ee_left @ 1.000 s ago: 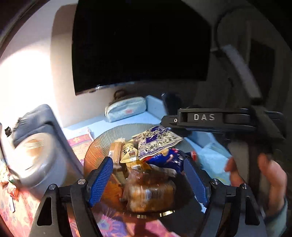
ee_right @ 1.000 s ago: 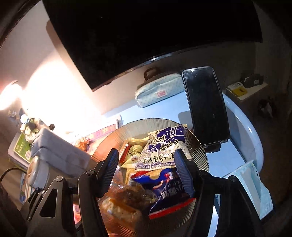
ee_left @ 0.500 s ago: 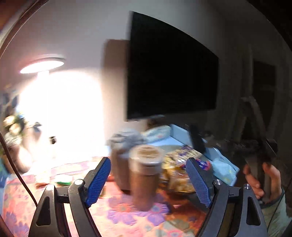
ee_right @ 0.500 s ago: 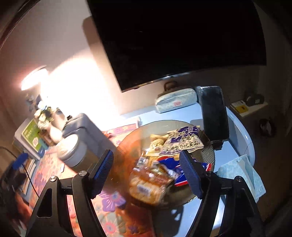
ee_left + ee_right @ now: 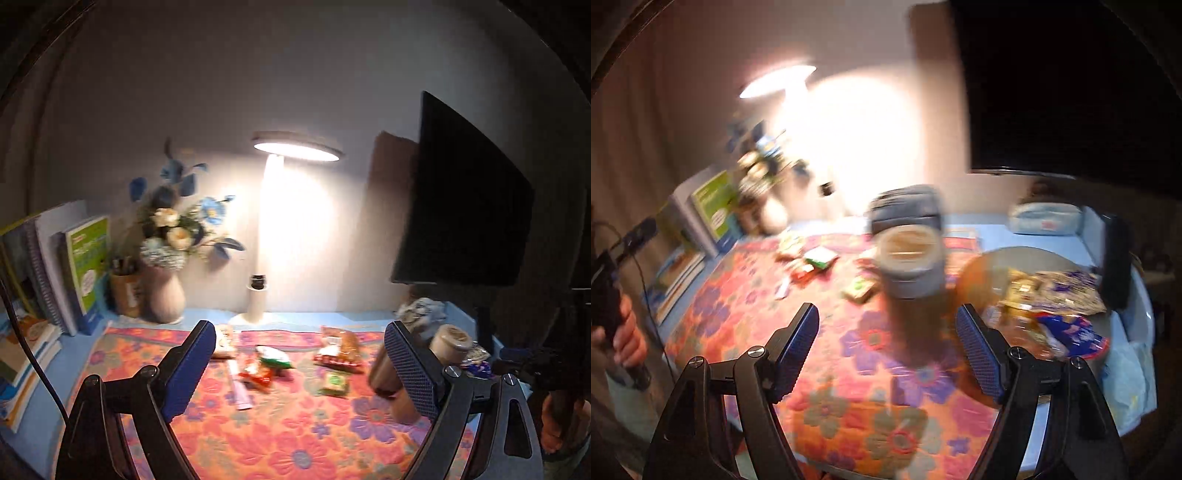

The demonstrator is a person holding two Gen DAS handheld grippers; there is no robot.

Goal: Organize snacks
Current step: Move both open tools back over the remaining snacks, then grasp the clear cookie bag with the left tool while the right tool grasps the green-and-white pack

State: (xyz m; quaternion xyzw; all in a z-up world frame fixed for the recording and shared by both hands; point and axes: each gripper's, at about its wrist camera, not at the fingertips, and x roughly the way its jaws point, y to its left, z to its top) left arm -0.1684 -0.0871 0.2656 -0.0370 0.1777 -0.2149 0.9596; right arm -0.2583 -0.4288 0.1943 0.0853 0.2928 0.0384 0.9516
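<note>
Left wrist view first: the left hand-held gripper stands wide and empty, its jaws having just been opening, with nothing between the pads. Beyond it, loose snack packets lie scattered on the flowered mat of the bench, near the lamp. A lidded jar stands just behind the right-hand finger, partly hidden by it. My worry here is that a sideways sweep toward the packets clips that jar and tips it, since the finger blocks the sight of it.

Right wrist view: badly blurred. The right hand-held gripper is about half open and carries nothing. The same jar stands upright straight ahead of the gap, and the plate heaped with snacks sits to its right, close by. With this much blur, a hurried reach could strike the jar's lid or nudge it against the plate, spilling the pile. The blue packet at the plate's near edge looks likeliest to slide off.
</note>
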